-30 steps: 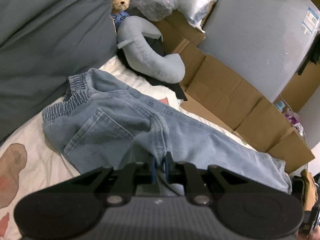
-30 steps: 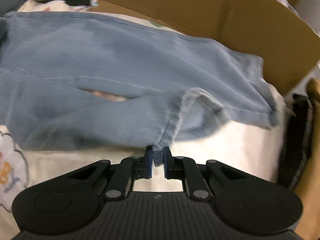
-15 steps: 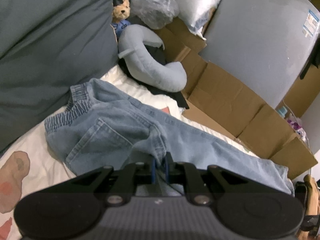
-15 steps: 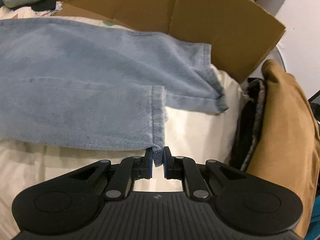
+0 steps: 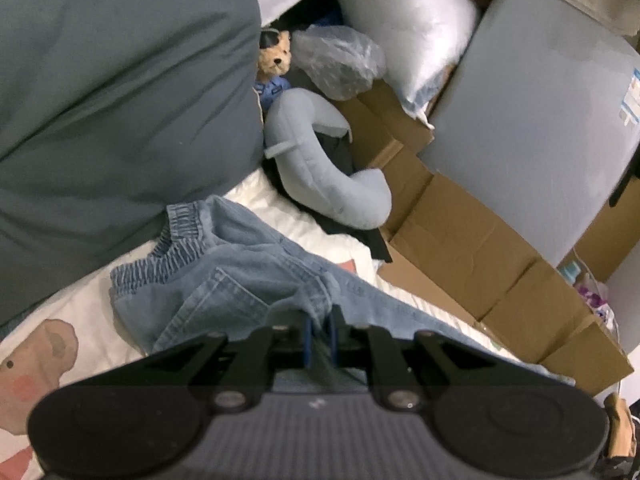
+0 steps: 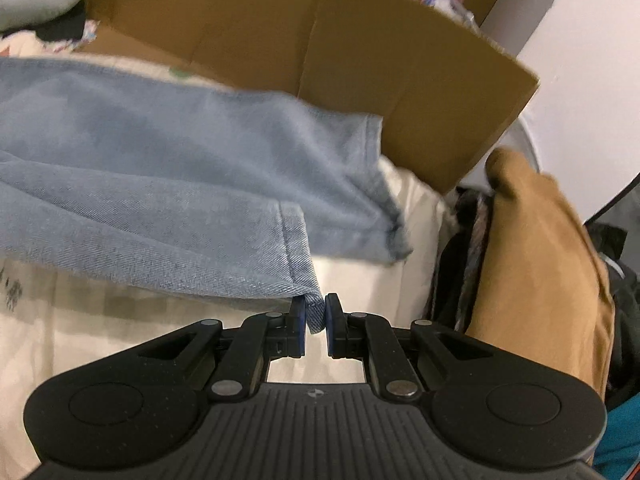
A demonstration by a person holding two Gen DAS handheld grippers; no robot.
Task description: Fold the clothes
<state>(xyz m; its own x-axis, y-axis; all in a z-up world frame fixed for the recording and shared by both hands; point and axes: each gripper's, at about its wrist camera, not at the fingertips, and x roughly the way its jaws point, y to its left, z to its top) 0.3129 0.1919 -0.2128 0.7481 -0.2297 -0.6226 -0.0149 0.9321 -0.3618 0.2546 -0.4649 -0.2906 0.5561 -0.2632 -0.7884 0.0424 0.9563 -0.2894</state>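
The jeans (image 5: 248, 280) lie stretched on the bed sheet (image 6: 120, 320), with the left tongs (image 5: 319, 330) clamped on the denim near the seat and the right tongs (image 6: 316, 318) pinching the hem corner of 1 leg. The step in hand seems to be laying this leg over the other leg (image 6: 340, 184), just beyond the right tongs. The next move needs both grips to travel together so the 2 hems meet.
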